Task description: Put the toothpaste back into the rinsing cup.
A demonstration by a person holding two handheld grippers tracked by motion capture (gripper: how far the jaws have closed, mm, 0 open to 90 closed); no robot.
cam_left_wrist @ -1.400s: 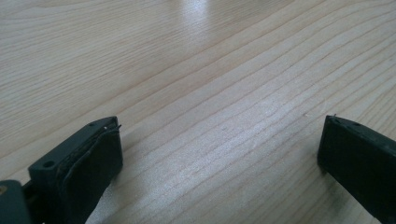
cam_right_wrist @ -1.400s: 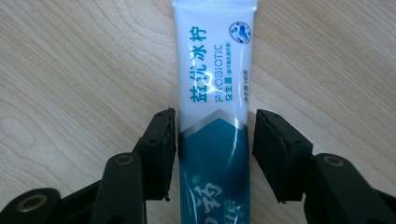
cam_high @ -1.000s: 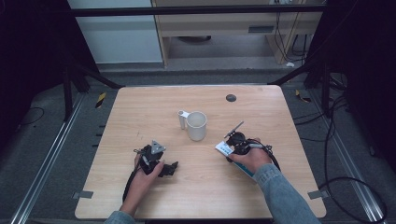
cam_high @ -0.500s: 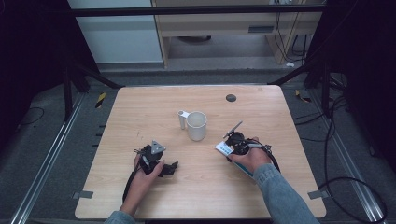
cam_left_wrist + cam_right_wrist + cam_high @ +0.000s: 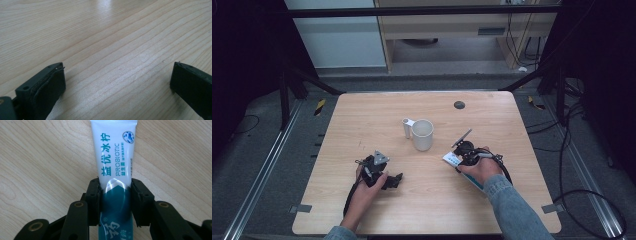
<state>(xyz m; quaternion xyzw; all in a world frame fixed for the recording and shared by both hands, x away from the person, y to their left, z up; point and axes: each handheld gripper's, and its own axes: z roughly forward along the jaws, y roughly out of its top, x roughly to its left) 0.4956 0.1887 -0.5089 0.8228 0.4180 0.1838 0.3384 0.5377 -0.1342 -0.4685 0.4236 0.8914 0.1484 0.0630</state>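
Pale wood bench [image 5: 362, 125] carrying white mug [image 5: 422, 134] near centre. Right tool [image 5: 114, 195] pinching toothpaste tube [image 5: 114, 155], long axis running along jaws, mug lying just up-left in high view. Left tool [image 5: 117, 77] resting spread, gripping nothing, farther off.

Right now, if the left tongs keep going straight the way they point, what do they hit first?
Probably nothing: the open left tongs show bare wooden table ahead, free as far as its view reaches.

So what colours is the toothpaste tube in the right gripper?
The toothpaste tube is white, going dark teal toward the jaws, with teal lettering; the right gripper view shows it best.
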